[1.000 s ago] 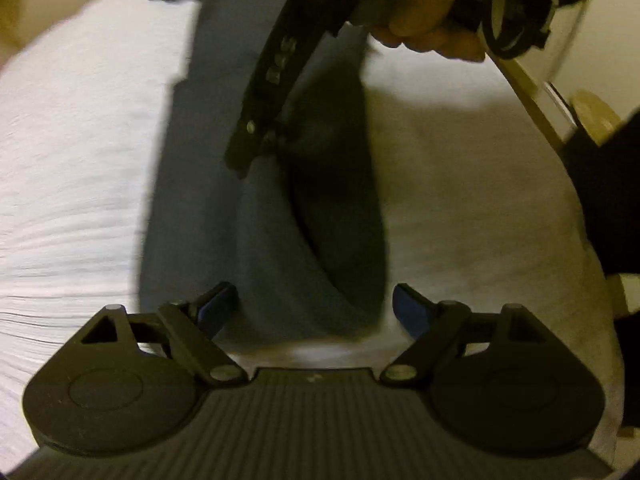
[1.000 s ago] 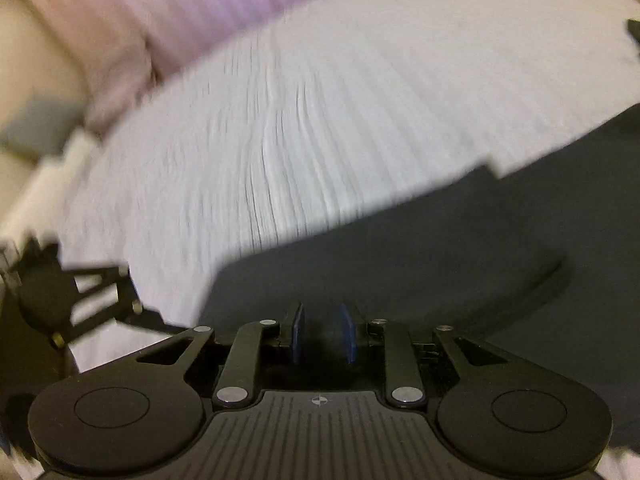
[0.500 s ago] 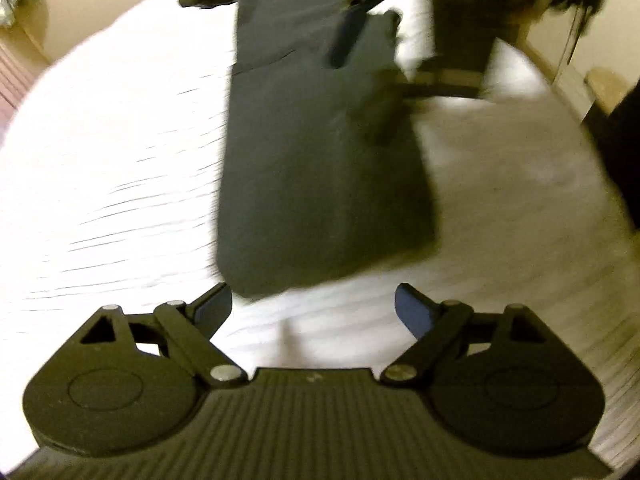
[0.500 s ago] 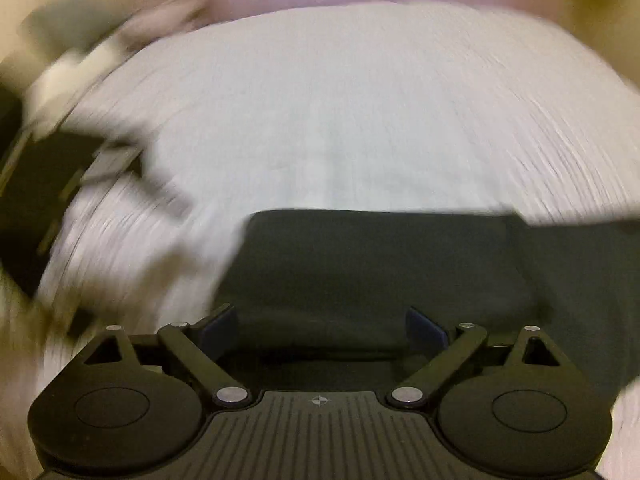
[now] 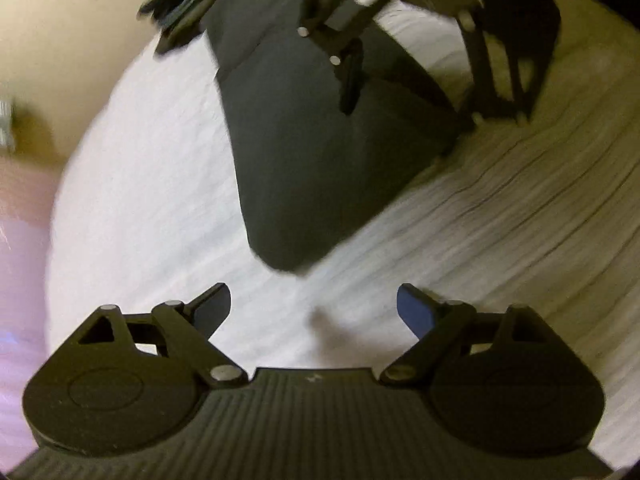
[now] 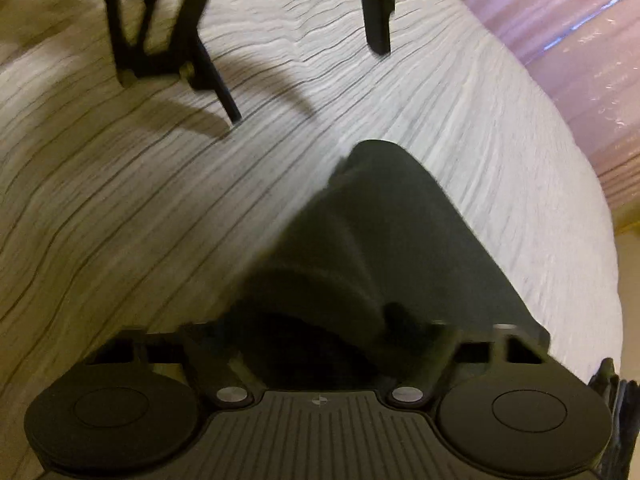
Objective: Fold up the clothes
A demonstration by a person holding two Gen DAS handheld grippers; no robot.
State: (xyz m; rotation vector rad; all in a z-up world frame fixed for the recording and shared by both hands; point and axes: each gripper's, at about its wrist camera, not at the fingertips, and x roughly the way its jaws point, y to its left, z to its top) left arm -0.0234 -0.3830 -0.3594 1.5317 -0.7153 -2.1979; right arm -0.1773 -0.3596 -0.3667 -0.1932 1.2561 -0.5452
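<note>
A dark grey garment (image 5: pixel 320 152) lies folded on the white bed sheet (image 5: pixel 140 200). My left gripper (image 5: pixel 314 306) hangs open just short of its near corner, nothing between the fingers. My right gripper (image 5: pixel 412 112) stands over the far part of the garment, one finger (image 5: pixel 350 80) above the cloth and the other past its right edge. In the right wrist view the garment (image 6: pixel 400 220) runs away from my right gripper (image 6: pixel 332 344), whose jaws are closing with a bunched fold between them, apart from the pads. The left gripper (image 6: pixel 306 80) shows beyond.
A pile of dark clothes (image 5: pixel 188 4) lies at the bed's far edge, beside a beige wall (image 5: pixel 60 40). A pink curtain (image 6: pixel 560 40) hangs past the bed on the right of the right wrist view. Wrinkled sheet (image 6: pixel 120 200) spreads around the garment.
My right gripper let go of the garment's edge and its jaws spread. The raised fold now lies flat. Both grippers rolled, and the left one drew back off the cloth.
</note>
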